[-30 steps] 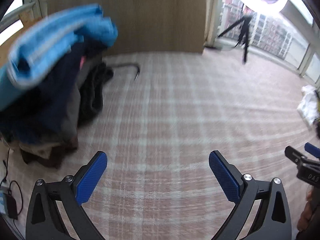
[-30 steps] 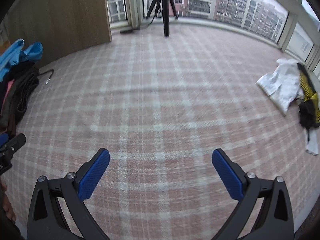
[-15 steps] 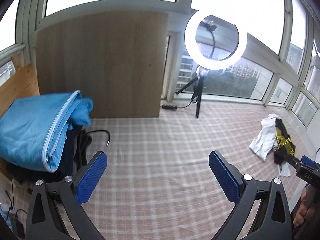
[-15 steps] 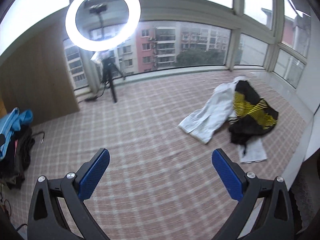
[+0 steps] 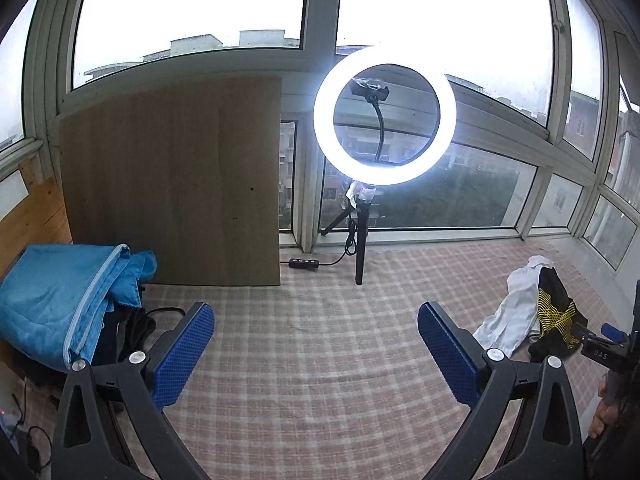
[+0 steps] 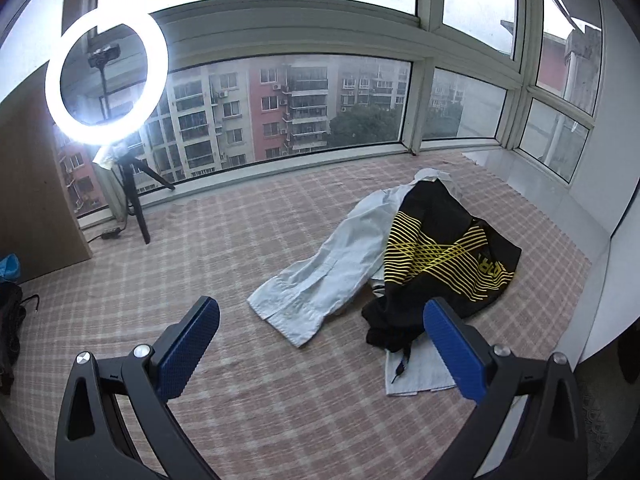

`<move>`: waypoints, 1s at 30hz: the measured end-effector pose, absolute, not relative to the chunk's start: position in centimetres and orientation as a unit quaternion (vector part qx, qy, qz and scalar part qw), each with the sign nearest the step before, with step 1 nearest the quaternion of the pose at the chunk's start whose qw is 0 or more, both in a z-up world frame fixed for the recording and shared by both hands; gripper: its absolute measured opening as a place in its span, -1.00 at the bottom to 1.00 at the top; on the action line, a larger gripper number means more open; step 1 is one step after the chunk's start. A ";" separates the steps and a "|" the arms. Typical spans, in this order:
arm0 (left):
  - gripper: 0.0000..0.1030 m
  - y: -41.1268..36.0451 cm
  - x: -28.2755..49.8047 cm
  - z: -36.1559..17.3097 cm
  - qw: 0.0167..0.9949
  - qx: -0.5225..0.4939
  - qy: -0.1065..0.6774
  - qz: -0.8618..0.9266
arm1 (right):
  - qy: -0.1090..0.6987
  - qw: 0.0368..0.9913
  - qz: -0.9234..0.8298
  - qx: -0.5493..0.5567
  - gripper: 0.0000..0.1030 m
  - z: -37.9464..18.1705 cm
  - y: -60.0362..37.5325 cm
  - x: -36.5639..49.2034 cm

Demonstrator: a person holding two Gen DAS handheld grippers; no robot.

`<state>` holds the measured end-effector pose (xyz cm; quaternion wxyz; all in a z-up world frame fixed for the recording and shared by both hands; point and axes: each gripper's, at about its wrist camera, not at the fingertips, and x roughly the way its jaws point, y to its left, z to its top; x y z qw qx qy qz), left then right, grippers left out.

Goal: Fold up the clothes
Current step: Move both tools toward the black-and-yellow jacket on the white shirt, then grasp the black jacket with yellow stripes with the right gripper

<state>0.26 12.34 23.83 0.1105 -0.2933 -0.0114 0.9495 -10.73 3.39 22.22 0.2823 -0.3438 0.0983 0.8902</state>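
Observation:
A black garment with yellow stripes [image 6: 440,256] lies crumpled on a white garment [image 6: 324,272] on the pink checked cloth [image 6: 240,360], ahead and right of my right gripper [image 6: 320,344], which is open, empty and held above the cloth. The same clothes show at the far right in the left wrist view, the black one [image 5: 554,312] on the white one [image 5: 510,312]. My left gripper [image 5: 316,352] is open and empty, high over the cloth [image 5: 312,380]. A stack of clothes topped by a folded blue item [image 5: 60,304] sits at its left.
A lit ring light on a tripod [image 5: 384,116] stands at the back by the windows, with a power strip [image 5: 304,264] and cable. A wooden board [image 5: 172,184] leans at the back left. Cables lie at the lower left [image 5: 24,436]. A white ledge [image 6: 560,184] borders the right.
Both grippers have risen and tilted up from close over the cloth, so the views now take in the windows and ring light. The right view has swung toward the white and black clothes.

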 end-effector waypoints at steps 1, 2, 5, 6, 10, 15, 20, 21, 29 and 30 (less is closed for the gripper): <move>0.99 12.5 0.3 23.7 0.105 -0.294 -0.010 0.950 | 0.103 0.286 0.886 -0.349 0.97 21.4 5.0 -10.6; 0.99 12.7 0.3 23.7 0.098 -0.294 -0.008 0.951 | 0.108 0.293 0.881 -0.355 0.95 20.4 6.9 -10.3; 0.99 13.2 0.2 23.5 0.078 -0.295 -0.003 0.952 | 0.126 0.303 0.867 -0.374 0.72 17.7 11.7 -10.0; 0.99 13.3 0.2 23.4 0.071 -0.295 -0.002 0.953 | 0.133 0.304 0.863 -0.381 0.63 16.9 13.3 -10.0; 0.99 13.9 -0.1 23.2 0.047 -0.301 -0.008 0.953 | 0.172 0.296 0.846 -0.408 0.42 14.1 18.4 -10.6; 0.99 14.9 -0.9 22.1 0.027 -0.317 0.002 0.948 | 0.198 0.267 0.834 -0.440 0.38 11.4 21.4 -13.7; 0.99 14.6 -1.9 21.2 0.014 -0.331 0.005 0.943 | 0.216 0.231 0.827 -0.464 -0.77 9.3 22.7 -16.1; 0.99 14.3 -2.2 21.2 0.011 -0.332 0.006 0.943 | 0.229 0.221 0.826 -0.465 -0.96 9.2 23.0 -16.1; 0.99 12.5 -4.2 20.3 0.018 -0.348 -0.021 0.937 | 0.274 0.203 0.869 -0.359 -0.99 15.8 24.0 -11.3; 0.99 12.7 -4.3 20.2 0.023 -0.349 -0.020 0.937 | 0.254 0.223 0.867 -0.365 -0.96 16.7 23.6 -11.1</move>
